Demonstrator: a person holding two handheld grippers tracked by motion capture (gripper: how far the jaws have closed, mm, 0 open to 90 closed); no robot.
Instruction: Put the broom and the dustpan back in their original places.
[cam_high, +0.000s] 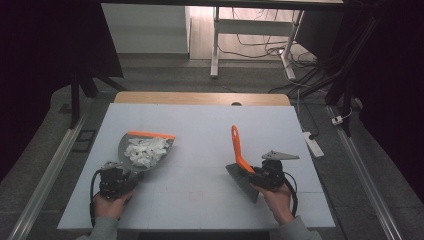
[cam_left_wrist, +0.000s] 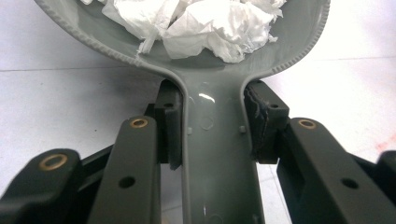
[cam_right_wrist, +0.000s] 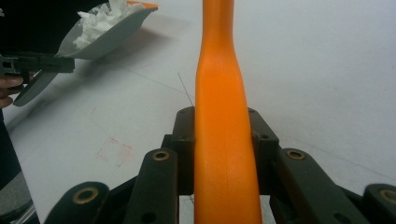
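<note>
A grey dustpan (cam_high: 145, 150) with an orange lip rests on the white table (cam_high: 200, 125) at the left, heaped with crumpled white paper (cam_high: 145, 151). My left gripper (cam_high: 129, 175) is shut on the pan's handle. In the left gripper view its pads (cam_left_wrist: 170, 130) press both sides of the grey handle (cam_left_wrist: 212, 140), with the paper (cam_left_wrist: 201, 23) just beyond. At the right, my right gripper (cam_high: 254, 173) is shut on a brush with an orange handle (cam_high: 237, 145) and grey bristles (cam_high: 242, 181). In the right gripper view the orange handle (cam_right_wrist: 226, 121) runs up between the jaws, and the dustpan (cam_right_wrist: 107, 32) shows at the top left.
The white sheet covers a wooden table whose far edge (cam_high: 200, 97) shows bare. A power strip (cam_high: 312, 142) and cables lie on the floor to the right. Metal rails run along both sides of the table. Faint red marks (cam_right_wrist: 114, 149) are on the sheet.
</note>
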